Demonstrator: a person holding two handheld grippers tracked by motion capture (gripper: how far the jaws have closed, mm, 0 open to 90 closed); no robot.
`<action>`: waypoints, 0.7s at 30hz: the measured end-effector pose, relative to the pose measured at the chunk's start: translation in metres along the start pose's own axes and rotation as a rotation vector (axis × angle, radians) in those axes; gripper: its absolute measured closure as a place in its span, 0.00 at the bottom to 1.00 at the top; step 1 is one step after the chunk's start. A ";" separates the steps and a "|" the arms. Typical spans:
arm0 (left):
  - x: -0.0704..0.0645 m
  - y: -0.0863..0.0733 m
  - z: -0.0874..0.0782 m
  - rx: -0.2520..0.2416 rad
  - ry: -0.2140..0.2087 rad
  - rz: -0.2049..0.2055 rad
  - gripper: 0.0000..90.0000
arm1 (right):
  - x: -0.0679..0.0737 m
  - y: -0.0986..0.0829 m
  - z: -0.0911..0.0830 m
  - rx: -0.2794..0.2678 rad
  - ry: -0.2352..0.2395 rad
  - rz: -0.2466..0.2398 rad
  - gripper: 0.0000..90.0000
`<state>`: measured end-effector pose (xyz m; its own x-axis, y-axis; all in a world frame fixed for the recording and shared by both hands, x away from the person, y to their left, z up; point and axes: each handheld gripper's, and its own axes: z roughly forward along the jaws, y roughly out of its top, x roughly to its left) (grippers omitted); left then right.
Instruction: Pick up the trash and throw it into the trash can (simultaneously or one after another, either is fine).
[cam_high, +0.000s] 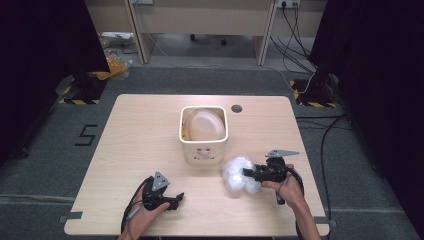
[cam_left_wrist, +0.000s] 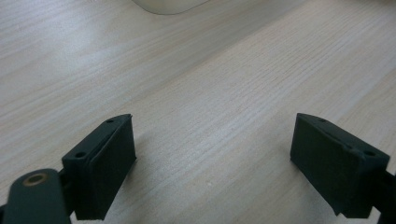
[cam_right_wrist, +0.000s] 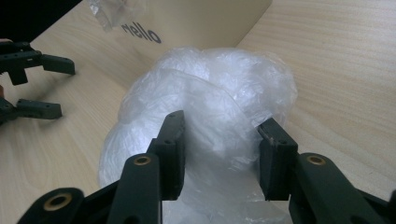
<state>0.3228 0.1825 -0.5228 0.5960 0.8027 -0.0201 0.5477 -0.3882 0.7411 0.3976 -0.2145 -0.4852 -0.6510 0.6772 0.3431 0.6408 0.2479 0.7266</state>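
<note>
A crumpled clear plastic bag (cam_high: 239, 172) lies on the wooden table (cam_high: 140, 135), right of and in front of a small cream bin (cam_high: 203, 145). My right gripper (cam_high: 246, 172) reaches into the bag from the right. In the right gripper view its jaws (cam_right_wrist: 222, 123) are half closed, with the bag (cam_right_wrist: 210, 88) bulging between the pads and touching both. My left gripper (cam_high: 180, 197) rests near the front left of the table. It is wide open (cam_left_wrist: 212, 126) over bare wood, with nothing between its fingers.
The cream bin (cam_right_wrist: 205, 23) has "hello" printed on its front and holds a pale rounded thing (cam_high: 205, 125). Its base (cam_left_wrist: 168, 5) edges into the left gripper view. A dark round hole (cam_high: 236, 108) sits near the table's back edge. Cables run across the floor at right.
</note>
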 end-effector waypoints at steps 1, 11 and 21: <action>0.000 0.000 0.000 0.000 0.000 -0.001 0.15 | -0.001 0.000 -0.001 -0.001 0.007 0.005 0.67; 0.000 -0.001 0.000 -0.002 0.000 0.000 0.15 | 0.000 0.009 -0.027 -0.078 0.015 0.007 0.70; 0.000 -0.001 0.000 -0.001 0.000 0.001 0.15 | -0.004 0.013 -0.045 -0.133 0.005 0.020 0.71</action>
<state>0.3223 0.1831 -0.5229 0.5965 0.8024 -0.0194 0.5467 -0.3885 0.7417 0.3904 -0.2446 -0.4504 -0.6412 0.6772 0.3609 0.5940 0.1403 0.7921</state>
